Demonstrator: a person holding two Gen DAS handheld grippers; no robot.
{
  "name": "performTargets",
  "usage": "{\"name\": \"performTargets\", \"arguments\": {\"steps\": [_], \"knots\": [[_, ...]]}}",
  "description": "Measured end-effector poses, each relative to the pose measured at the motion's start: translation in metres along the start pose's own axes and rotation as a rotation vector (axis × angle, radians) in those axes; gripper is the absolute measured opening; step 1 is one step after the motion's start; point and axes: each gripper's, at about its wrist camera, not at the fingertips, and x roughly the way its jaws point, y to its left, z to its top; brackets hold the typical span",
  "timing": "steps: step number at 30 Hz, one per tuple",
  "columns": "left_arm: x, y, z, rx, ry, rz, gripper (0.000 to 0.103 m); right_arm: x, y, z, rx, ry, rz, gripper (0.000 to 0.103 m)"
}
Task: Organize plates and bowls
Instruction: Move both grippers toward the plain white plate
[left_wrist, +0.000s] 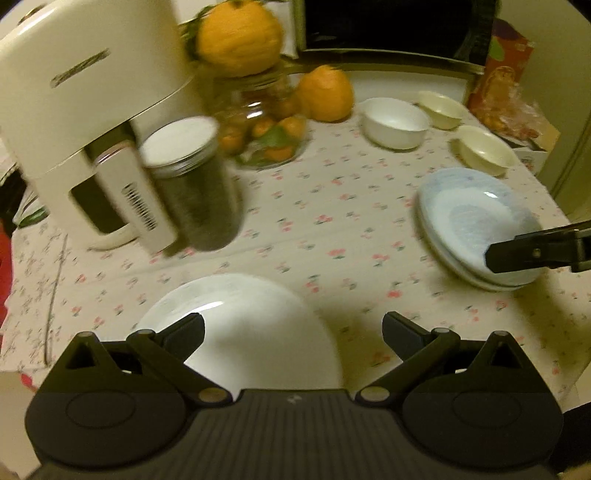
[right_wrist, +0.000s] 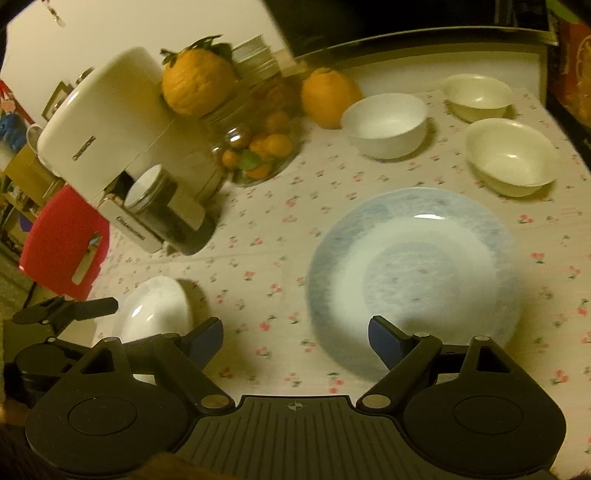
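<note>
Left wrist view: the left gripper (left_wrist: 293, 332) has its fingers spread wide with nothing between them, poised above the right part of a white plate (left_wrist: 255, 325) on the flowered tablecloth (left_wrist: 332, 229). Beyond that plate stand a dark jar (left_wrist: 192, 184) and a cream appliance (left_wrist: 85, 110); to its right lie stacked blue plates (left_wrist: 476, 218).

Right wrist view: the right gripper (right_wrist: 295, 338) has its fingers well apart and empty, over the near left rim of the blue plates (right_wrist: 413, 273). Behind these plates sit a white bowl (right_wrist: 386, 123) and two cream bowls (right_wrist: 511, 155) (right_wrist: 478, 96); oranges (right_wrist: 328, 96) lie left of the white bowl.
</note>
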Motion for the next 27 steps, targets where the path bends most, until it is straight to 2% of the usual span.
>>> {"name": "performTargets", "arguments": {"steps": [11,18,21,23,27], "knots": [[0.008,0.068,-0.027,-0.13,0.069,0.05,0.103,0.041,0.047,-0.009,-0.047,0.068,0.043,0.088],[0.017,0.092,-0.037,-0.172,0.084,0.029,0.102,0.066,0.065,-0.015,-0.062,0.09,0.056,0.088],[0.021,0.098,-0.041,-0.172,0.09,0.019,0.098,0.075,0.066,-0.017,-0.029,0.1,0.095,0.088],[0.024,0.102,-0.043,-0.184,0.101,0.008,0.091,0.082,0.066,-0.018,-0.012,0.107,0.109,0.088],[0.025,0.112,-0.047,-0.231,0.113,-0.026,0.085,0.094,0.067,-0.02,0.029,0.125,0.138,0.088]]}}
